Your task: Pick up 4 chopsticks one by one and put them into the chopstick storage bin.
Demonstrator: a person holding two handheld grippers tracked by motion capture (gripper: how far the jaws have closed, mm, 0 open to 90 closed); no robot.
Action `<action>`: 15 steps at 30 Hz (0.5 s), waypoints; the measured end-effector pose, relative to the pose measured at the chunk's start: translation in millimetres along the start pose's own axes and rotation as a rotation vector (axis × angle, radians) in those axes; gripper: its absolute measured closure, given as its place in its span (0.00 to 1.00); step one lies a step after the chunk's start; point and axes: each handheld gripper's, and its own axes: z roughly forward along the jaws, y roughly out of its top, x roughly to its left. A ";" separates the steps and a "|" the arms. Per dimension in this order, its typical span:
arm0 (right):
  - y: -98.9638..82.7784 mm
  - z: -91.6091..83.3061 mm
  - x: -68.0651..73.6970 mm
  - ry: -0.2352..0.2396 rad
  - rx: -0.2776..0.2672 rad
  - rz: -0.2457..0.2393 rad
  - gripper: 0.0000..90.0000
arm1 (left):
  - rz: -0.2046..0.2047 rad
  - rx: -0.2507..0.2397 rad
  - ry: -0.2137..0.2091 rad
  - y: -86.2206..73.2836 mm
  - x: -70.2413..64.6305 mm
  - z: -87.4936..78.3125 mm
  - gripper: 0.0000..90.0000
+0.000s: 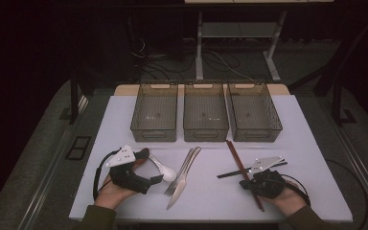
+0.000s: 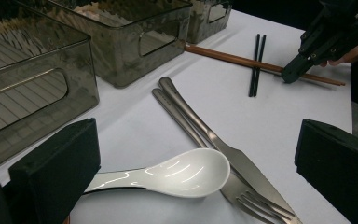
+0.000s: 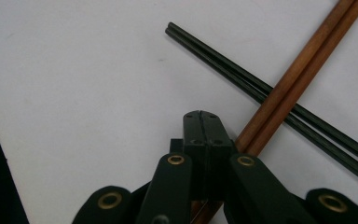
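Right gripper: jaws closed together, empty, touching the brown wooden chopsticks near the desk's front right corner. Left gripper: jaws wide open around the white ceramic spoon.

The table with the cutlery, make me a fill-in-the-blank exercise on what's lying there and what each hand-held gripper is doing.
1. Along the far side of the table stand ____ empty bins.
2. The left hand-held gripper has its jaws open, one on each side of the white ____.
3. The brown chopsticks lie across the ____ chopsticks.
4. The right hand-held gripper has its jaws ____, right beside the brown chopsticks.

Missing words: three; spoon; black; shut
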 end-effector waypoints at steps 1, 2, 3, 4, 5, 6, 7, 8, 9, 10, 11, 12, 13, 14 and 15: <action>-0.7 -0.9 -0.5 -0.006 0.004 0.002 1.00 | 0.001 0.000 -0.001 0.0 -0.1 0.1 0.00; -1.6 -1.5 -1.1 -0.010 0.004 0.005 1.00 | 0.002 0.001 -0.002 0.0 -0.2 0.3 0.00; -2.4 -2.2 -2.3 -0.014 0.004 0.000 1.00 | -0.001 0.000 -0.003 -0.1 -0.3 0.8 0.00; -3.2 -3.3 -2.9 -0.022 0.009 0.008 1.00 | 0.001 0.005 -0.003 0.0 -0.1 0.8 0.00; -4.3 -3.9 -4.1 -0.025 0.003 0.008 1.00 | 0.002 0.005 -0.003 0.0 -0.2 1.0 0.00; -5.1 -5.3 -5.1 -0.028 0.009 0.012 1.00 | 0.002 0.005 -0.003 0.1 -0.5 1.0 0.00; -6.1 -6.2 -6.2 -0.033 0.006 0.016 1.00 | 0.003 0.005 -0.003 0.1 -0.6 0.9 0.00; -6.9 -7.4 -7.3 -0.035 0.006 0.020 1.00 | 0.001 0.003 -0.003 0.1 -0.7 1.0 0.00; -7.5 -8.4 -8.4 -0.037 0.005 0.022 1.00 | 0.002 0.002 -0.004 0.1 -0.8 1.0 0.00; -8.2 -9.1 -9.4 -0.040 0.004 0.024 1.00 | 0.002 0.002 -0.003 0.1 -0.8 1.0 0.00; -8.7 -9.9 -10.3 -0.044 0.004 0.025 1.00 | 0.002 0.002 -0.003 0.1 -0.8 1.0 0.00; -9.3 -10.5 -11.0 -0.047 0.003 0.029 1.00 | 0.003 0.002 -0.003 0.1 -0.9 0.9 0.00; -9.7 -11.1 -12.0 -0.048 0.003 0.029 1.00 | 0.004 0.003 -0.004 0.1 -0.9 0.9 0.00; -10.4 -11.6 -12.5 -0.051 0.003 0.034 1.00 | 0.004 0.003 -0.003 0.2 -1.0 0.8 0.00; -10.9 -12.1 -13.1 -0.054 0.003 0.037 1.00 | 0.005 0.004 -0.003 0.1 -1.1 0.8 0.00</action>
